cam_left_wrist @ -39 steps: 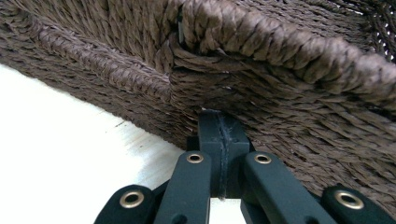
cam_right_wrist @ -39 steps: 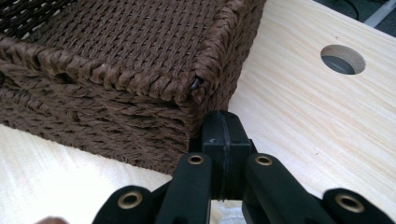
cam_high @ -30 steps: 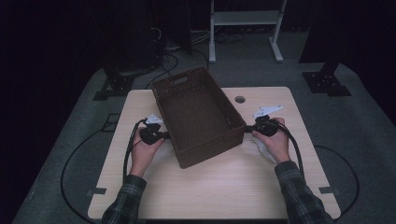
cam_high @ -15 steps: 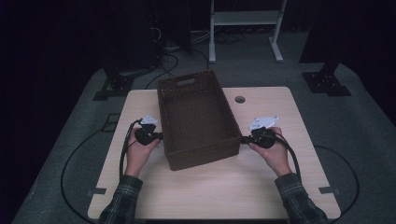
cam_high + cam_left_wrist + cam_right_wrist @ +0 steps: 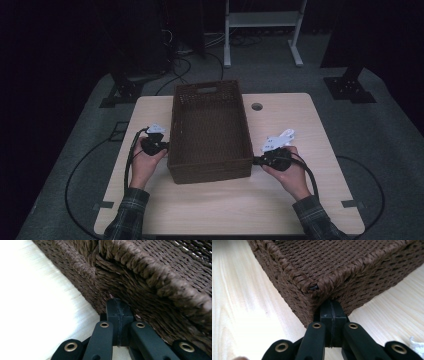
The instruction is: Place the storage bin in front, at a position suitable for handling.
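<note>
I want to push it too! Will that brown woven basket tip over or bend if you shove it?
The brown woven rectangular basket is low, wide and empty, so it probably slides rather than tips. Its thick braided rim suggests fairly stiff walls, and it is likely light. The smooth wooden table should let it glide.

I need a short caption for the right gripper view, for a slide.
Shut right gripper pressing its tips against the near corner of the brown woven basket on the wooden table.

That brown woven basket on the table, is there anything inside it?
Empty. The high view looks straight into the basket and shows only its bare woven floor; nothing lies on it.
</note>
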The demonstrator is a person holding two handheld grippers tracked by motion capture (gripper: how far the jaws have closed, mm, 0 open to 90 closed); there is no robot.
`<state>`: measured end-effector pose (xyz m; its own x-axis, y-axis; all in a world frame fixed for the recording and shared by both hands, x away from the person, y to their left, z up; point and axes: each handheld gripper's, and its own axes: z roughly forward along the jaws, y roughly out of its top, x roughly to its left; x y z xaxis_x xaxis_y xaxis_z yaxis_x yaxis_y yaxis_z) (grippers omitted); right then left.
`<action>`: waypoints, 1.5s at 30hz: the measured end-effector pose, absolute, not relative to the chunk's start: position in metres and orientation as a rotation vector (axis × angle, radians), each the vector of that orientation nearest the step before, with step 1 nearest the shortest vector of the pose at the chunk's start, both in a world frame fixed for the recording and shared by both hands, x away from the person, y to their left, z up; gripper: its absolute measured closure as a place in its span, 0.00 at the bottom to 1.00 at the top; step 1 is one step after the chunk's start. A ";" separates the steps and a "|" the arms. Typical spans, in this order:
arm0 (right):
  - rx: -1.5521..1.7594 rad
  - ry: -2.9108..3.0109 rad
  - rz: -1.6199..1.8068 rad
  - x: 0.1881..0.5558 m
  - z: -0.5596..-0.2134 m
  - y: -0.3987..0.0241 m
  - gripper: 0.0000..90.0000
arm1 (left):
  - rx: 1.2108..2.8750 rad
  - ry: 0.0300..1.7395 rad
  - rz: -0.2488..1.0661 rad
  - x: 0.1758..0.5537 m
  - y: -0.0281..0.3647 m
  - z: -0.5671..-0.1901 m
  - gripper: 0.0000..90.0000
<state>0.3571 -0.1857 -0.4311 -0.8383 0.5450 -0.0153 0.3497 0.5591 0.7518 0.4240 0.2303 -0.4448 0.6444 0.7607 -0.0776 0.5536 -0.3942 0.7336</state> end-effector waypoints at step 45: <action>0.701 2.554 1.194 0.296 -0.443 -0.173 0.83 | 2.145 0.990 0.360 0.425 0.252 -0.439 0.92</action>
